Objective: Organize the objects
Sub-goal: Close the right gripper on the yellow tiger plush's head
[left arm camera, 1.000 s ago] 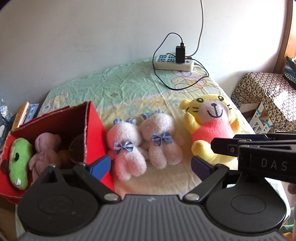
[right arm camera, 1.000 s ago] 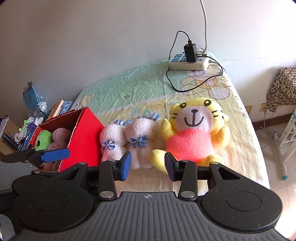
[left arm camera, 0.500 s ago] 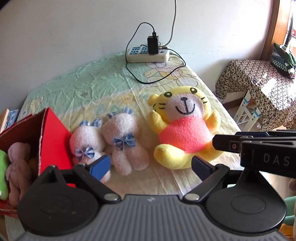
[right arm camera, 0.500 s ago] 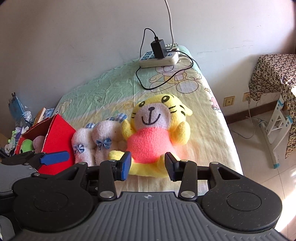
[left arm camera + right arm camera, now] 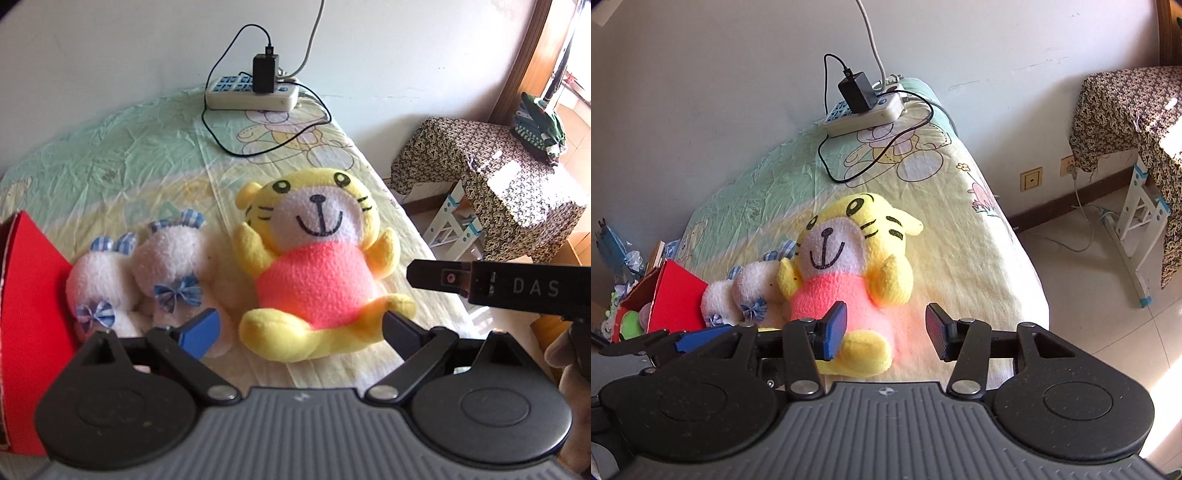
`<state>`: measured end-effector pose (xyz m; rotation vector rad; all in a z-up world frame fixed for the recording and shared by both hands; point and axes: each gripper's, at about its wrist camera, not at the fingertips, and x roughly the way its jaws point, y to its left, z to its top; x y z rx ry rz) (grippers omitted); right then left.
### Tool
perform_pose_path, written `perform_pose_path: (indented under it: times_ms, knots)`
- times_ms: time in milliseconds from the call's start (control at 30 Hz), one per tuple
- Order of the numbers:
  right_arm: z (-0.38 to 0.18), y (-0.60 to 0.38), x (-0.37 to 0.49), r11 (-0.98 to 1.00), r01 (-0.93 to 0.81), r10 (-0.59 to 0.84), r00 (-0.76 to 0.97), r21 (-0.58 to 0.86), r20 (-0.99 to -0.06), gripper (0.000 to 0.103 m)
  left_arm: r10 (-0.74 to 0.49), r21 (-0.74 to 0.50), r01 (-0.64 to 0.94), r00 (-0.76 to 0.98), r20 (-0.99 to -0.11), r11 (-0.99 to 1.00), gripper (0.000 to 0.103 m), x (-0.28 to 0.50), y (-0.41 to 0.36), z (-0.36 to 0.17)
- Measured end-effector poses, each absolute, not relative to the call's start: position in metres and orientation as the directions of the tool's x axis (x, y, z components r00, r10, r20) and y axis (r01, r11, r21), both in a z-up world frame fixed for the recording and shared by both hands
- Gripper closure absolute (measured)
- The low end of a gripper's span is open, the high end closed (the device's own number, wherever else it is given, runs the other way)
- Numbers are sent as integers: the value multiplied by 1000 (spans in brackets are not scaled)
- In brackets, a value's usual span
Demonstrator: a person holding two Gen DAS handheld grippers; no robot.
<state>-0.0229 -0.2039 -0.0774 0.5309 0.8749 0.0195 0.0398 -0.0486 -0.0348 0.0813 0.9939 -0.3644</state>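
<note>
A yellow tiger plush in a pink shirt (image 5: 317,266) lies face up on the bed; it also shows in the right wrist view (image 5: 849,269). Two pink-white bears with blue bows (image 5: 147,273) lie to its left, next to a red cardboard box (image 5: 26,314) that holds a green toy (image 5: 629,325) and other plush. My left gripper (image 5: 299,328) is open and empty, just short of the tiger's legs. My right gripper (image 5: 886,328) is open and empty, over the tiger's right foot. Its body shows in the left wrist view (image 5: 498,286).
A white power strip (image 5: 251,96) with a black charger and cable lies at the bed's far end by the wall. A patterned cloth-covered stand (image 5: 487,177) and a white folding stool (image 5: 1137,229) are right of the bed. Books and clutter (image 5: 624,258) sit beyond the box.
Both grippers have swung right, from the box and bears toward the tiger. The right gripper's jaws have opened wider. The toys have not moved.
</note>
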Motion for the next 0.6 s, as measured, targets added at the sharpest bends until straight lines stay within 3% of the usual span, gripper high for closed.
perform_pose_path:
  times_ms: [300,367,433,600]
  knots:
    - [-103,-220,6,821,217,304,618,529,-725,51,-327,-152,383,445,-834,911,8,63,-63,-51]
    - [-108,-222,11,811,216,319,616,544,-720,46,-353,-185,389,422,-835,902,8,69,-63,-56]
    - [-112,-224,16,797,212,342,613,565,-713,41,-370,-207,394,402,-838,896,0,76,-65,-61]
    - [-121,-221,31,786,186,385,599,590,-702,41,-396,-233,408,380,-836,883,1,86,-70,-71]
